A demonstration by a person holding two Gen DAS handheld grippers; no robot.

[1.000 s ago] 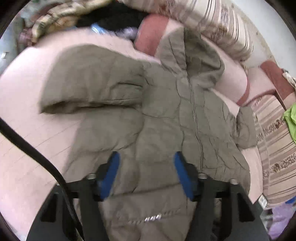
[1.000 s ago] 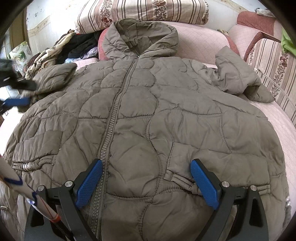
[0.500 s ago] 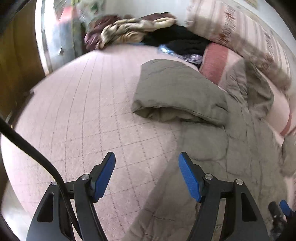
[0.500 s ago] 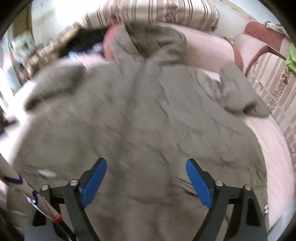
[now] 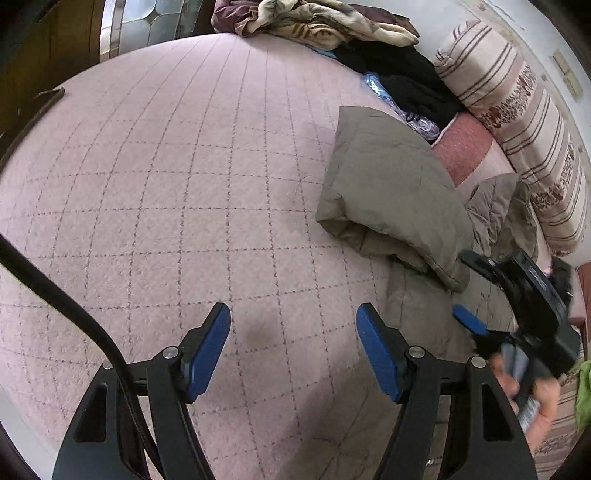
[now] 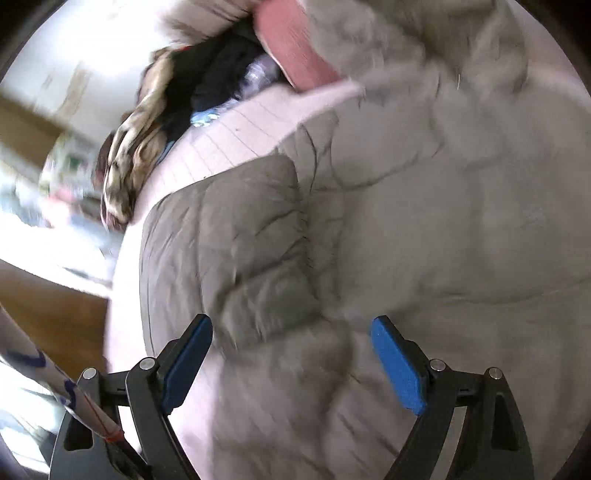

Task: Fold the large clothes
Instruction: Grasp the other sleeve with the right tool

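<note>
Jacket (image 5: 391, 192) on pink quilted bedspread (image 5: 177, 206); striped cushion (image 5: 524, 122), clothes pile (image 5: 317, 18) behind.

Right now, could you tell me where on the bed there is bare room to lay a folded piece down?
The pink quilted bedspread lies bare ahead of the left gripper, between the jacket's folded sleeve and the bed's left edge. It is crowded toward the far end, where the heap of clothes and the striped pillow sit, and on the right, under the spread jacket.

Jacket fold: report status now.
Left gripper open over bare pink bedspread. Right gripper open above khaki jacket. Sleeve unfolded. Nothing gripped.
</note>
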